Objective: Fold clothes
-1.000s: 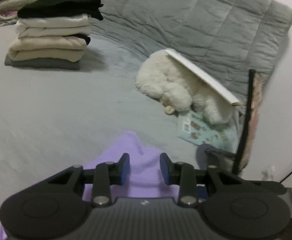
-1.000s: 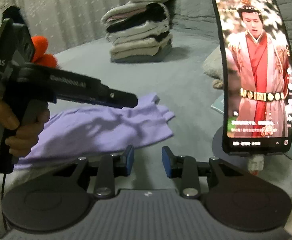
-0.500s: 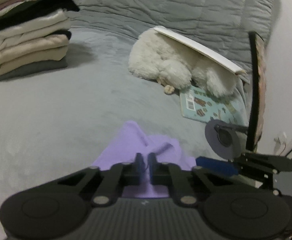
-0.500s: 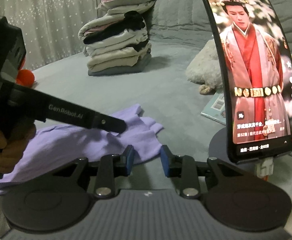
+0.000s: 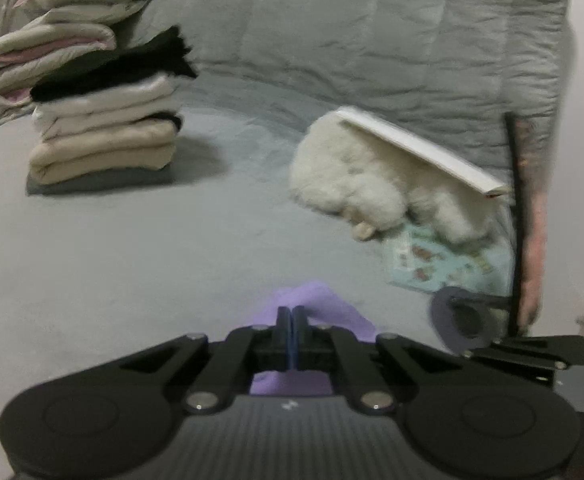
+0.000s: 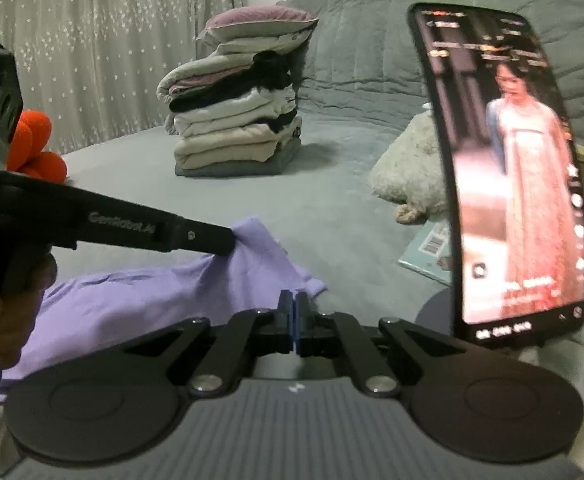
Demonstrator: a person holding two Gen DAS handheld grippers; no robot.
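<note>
- Right gripper [image 6: 293, 312]: jaws closed, level, pinching lilac garment [image 6: 132, 300] edge at its tips.
- Left gripper [image 6: 228, 242]: hand-held, angled downward, jaws closed on garment's lifted corner, left of right jaws.
- Folded stack [image 6: 236, 132]: far beyond both.

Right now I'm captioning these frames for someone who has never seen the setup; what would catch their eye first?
Probably the bright phone on its stand at the right, playing a video close to the right gripper. Next, the purple garment spread on the grey bed, pinched by both closed grippers; the left gripper lifts one corner. Behind stands a tall stack of folded clothes.
</note>
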